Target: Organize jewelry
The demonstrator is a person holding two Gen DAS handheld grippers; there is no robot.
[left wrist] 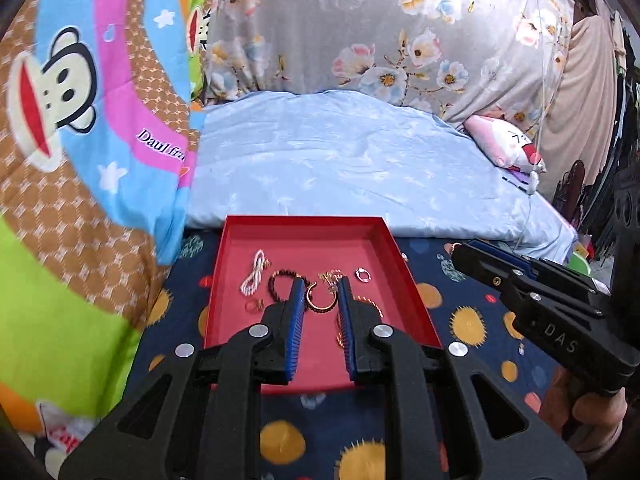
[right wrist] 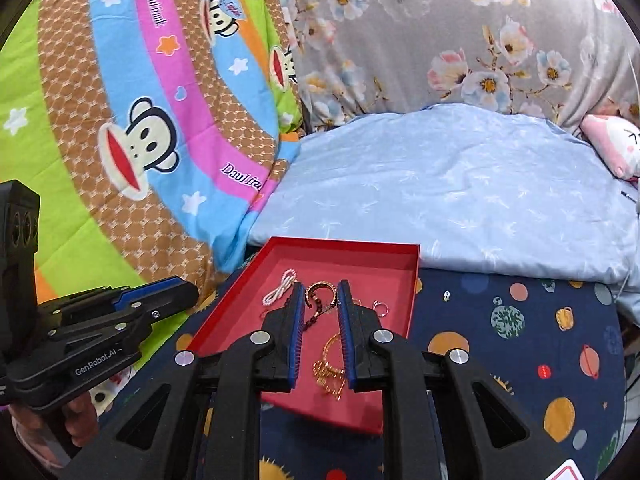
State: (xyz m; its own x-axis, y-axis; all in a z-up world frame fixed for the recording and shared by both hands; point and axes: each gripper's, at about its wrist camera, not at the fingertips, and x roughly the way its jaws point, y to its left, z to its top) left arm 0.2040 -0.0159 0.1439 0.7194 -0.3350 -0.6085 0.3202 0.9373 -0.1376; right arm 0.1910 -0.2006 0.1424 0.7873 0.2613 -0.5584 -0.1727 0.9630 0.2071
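Nearest thing in the left wrist view is the left gripper [left wrist: 321, 285], black with blue ribbed pads. Its jaws stand a narrow gap apart with nothing pinched between them, hanging over a shallow red cardboard tray [left wrist: 404, 264]. The right gripper [right wrist: 319, 287] looks the same in its own view: narrow gap, nothing clamped, held over the same tray. From the left camera you can also see the right gripper off to the right side, clear of the tray, with a bit of the person's hand [left wrist: 584, 412] under its handle.

The tray sits on a dark navy sheet printed with planets [left wrist: 480, 320]. Inside it, all the jewelry:
- a white bead strand folded up [left wrist: 253, 273] toward the far left
- a dark beaded bracelet [left wrist: 282, 278] just beside it
- an open gold cuff bangle [left wrist: 320, 298] about in the middle, showing between the left gripper's fingers
- a small silvery pink ring [left wrist: 363, 274] to the right
- a small gold ring [left wrist: 254, 305] nearer the left wall
- a tangled gold chain [right wrist: 330, 364] at the near end, easier to see from the right wrist

One tiny pale trinket [right wrist: 447, 295] lies out on the navy sheet, right of the tray. Can't tell what it is.

Behind the tray there's a light blue crumpled quilt [left wrist: 340, 160], a bright cartoon monkey blanket [left wrist: 80, 120] on the left, a grey floral cover [left wrist: 400, 40] at the back, and a pink and white plush toy [left wrist: 508, 148] far right.
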